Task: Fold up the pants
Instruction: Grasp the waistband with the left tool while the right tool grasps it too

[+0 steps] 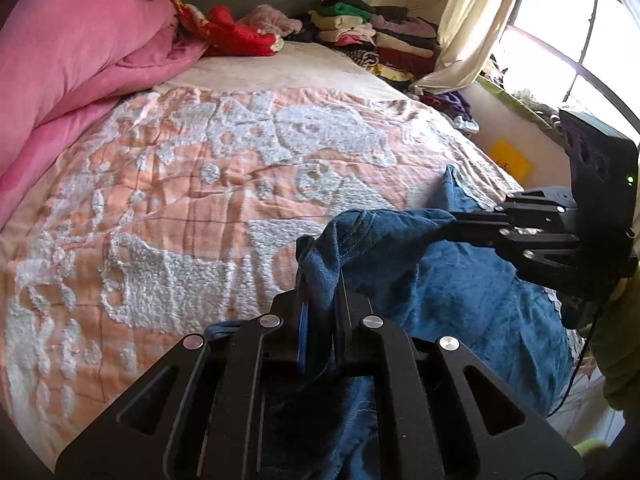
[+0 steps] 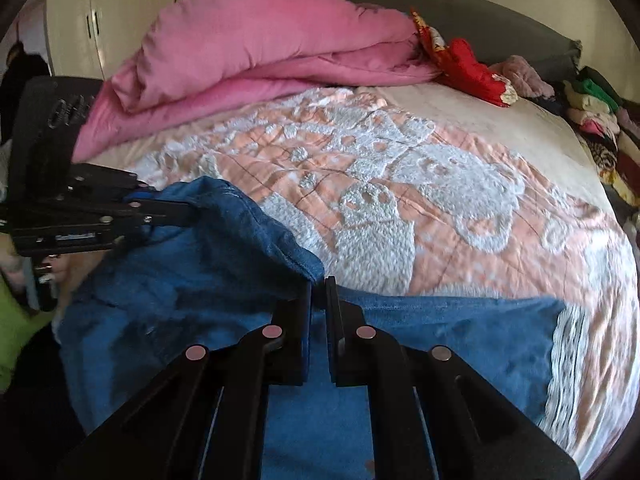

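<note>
Blue denim pants point(image 1: 440, 288) lie bunched at the near edge of the bed, their upper edge lifted off the cover. In the left wrist view my left gripper point(image 1: 322, 276) is shut on a raised fold of the denim. My right gripper point(image 1: 454, 220) reaches in from the right and pinches the same edge further along. In the right wrist view the right gripper point(image 2: 319, 284) is shut on the hem of the pants point(image 2: 200, 280). The left gripper point(image 2: 188, 214) holds the cloth at the left. The fabric hangs slack between the two grips.
A peach and white textured bedspread point(image 1: 180, 200) covers the bed. A pink duvet point(image 2: 260, 52) is heaped at the far left, with a red cloth point(image 1: 236, 34) beside it. Folded clothes point(image 1: 360, 32) are stacked at the headboard corner near the curtain point(image 1: 472, 20). A wardrobe point(image 2: 100, 8) stands behind.
</note>
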A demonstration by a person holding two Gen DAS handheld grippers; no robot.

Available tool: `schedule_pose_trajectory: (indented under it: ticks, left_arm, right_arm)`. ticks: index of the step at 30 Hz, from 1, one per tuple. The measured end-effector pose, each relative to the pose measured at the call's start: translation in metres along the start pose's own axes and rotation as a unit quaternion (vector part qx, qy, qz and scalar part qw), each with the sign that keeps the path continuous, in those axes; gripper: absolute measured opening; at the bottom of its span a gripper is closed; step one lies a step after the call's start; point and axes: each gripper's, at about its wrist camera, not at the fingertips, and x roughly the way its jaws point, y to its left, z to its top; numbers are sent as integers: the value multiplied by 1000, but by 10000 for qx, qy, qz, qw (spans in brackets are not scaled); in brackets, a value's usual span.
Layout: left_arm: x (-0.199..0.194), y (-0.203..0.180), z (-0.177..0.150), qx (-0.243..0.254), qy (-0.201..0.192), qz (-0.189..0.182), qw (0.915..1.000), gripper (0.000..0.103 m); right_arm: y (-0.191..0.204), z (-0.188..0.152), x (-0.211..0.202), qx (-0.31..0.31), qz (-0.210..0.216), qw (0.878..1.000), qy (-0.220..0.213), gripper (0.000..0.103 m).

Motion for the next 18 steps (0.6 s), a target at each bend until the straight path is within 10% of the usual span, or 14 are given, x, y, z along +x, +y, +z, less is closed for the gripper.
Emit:
schedule_pose_trajectory:
  ticks: [18]
  left_arm:
    - [-35, -40, -20, 454, -123, -31, 9989, 4]
  right_arm:
    - [45, -68, -82, 61, -184, 9987, -476, 2]
